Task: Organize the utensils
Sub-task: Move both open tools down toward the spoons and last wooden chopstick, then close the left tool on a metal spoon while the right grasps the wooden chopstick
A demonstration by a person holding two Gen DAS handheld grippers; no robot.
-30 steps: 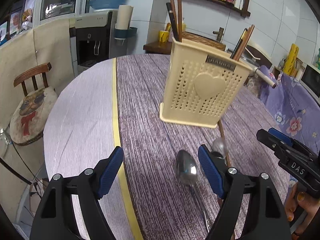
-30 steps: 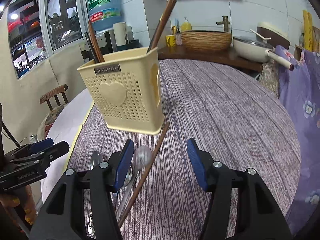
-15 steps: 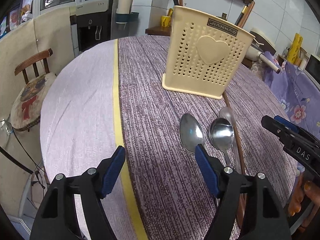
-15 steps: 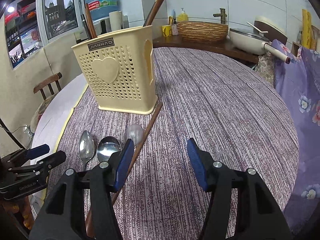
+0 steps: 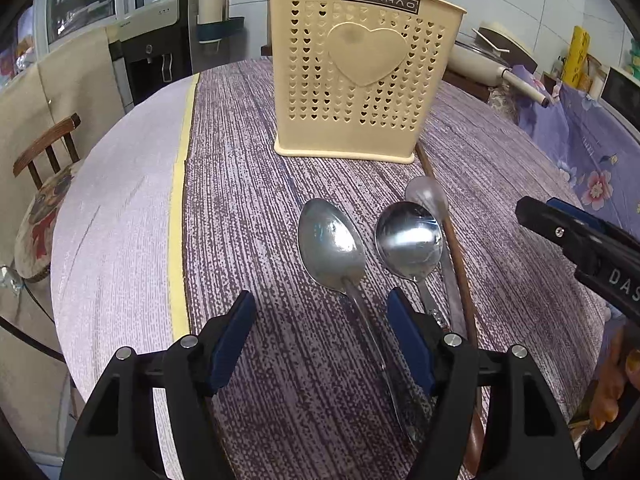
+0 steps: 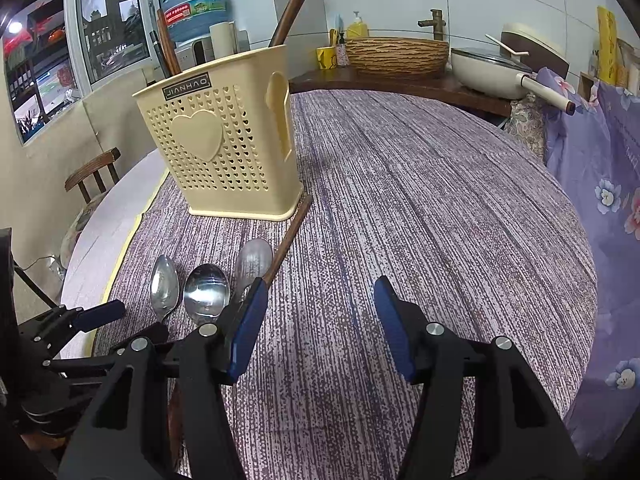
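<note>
Here, pick-up stage, judged: left gripper [image 5: 320, 332] hangs wide open and empty over the handle of the oval spoon [image 5: 332, 244]; right gripper [image 6: 320, 320] likewise spread, holding nothing. Beside it lie a round spoon [image 5: 410, 240], a dull spoon [image 5: 426, 196] and a loose chopstick [image 5: 456, 248], all just in front of the cream holder [image 5: 360, 80], which already has chopsticks upright. Next move prob. needs lowering, closing on the thin handle. Surface: round table w/ purple cloth [image 6: 440, 200]; kitchen bkgd w/ chair [image 5: 44, 156], water dispenser [image 5: 160, 52].
</note>
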